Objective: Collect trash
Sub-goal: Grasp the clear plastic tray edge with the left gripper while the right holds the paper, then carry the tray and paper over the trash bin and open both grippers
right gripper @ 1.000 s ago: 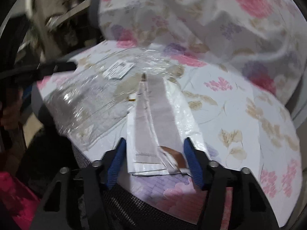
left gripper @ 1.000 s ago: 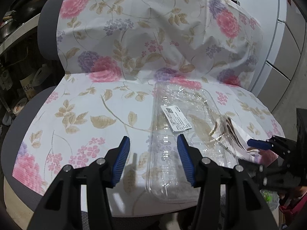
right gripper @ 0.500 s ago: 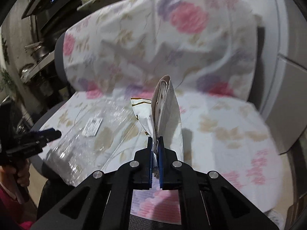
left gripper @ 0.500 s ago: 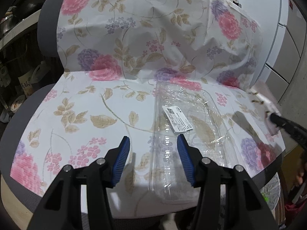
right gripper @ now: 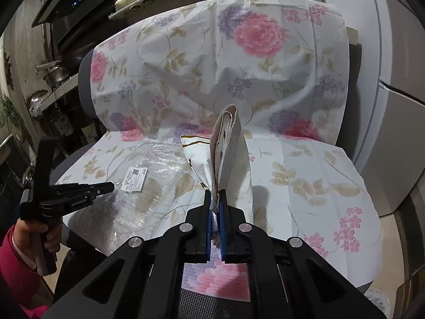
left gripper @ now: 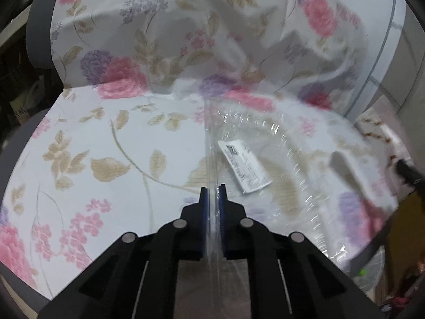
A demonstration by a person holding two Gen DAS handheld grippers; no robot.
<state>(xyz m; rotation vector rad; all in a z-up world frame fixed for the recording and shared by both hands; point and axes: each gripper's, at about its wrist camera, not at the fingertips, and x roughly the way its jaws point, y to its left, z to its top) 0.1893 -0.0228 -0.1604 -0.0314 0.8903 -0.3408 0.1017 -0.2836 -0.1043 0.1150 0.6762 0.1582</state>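
A chair draped in a flowered cloth (right gripper: pixel 292 159) fills both views, with kitchen shelves behind it and a pale cabinet off to the side of your right gripper. Your left gripper (left gripper: pixel 213 199) is clamped on the near edge of a clear plastic bag (left gripper: pixel 265 143) that lies flat on the seat, its white label (left gripper: pixel 245 166) just ahead and to the side of the pads. Your right gripper (right gripper: pixel 215 202) is pinched on the lower end of a folded paper wrapper (right gripper: pixel 225 154), which stands up from the jaws above the seat. Both pieces look very light and limp; the film is likely slippery and may slide out or drag the cloth with it, so a hold on a gathered edge seems safest. The seat's front edge lies directly below both grippers, and the space above the seat is open for lifting.
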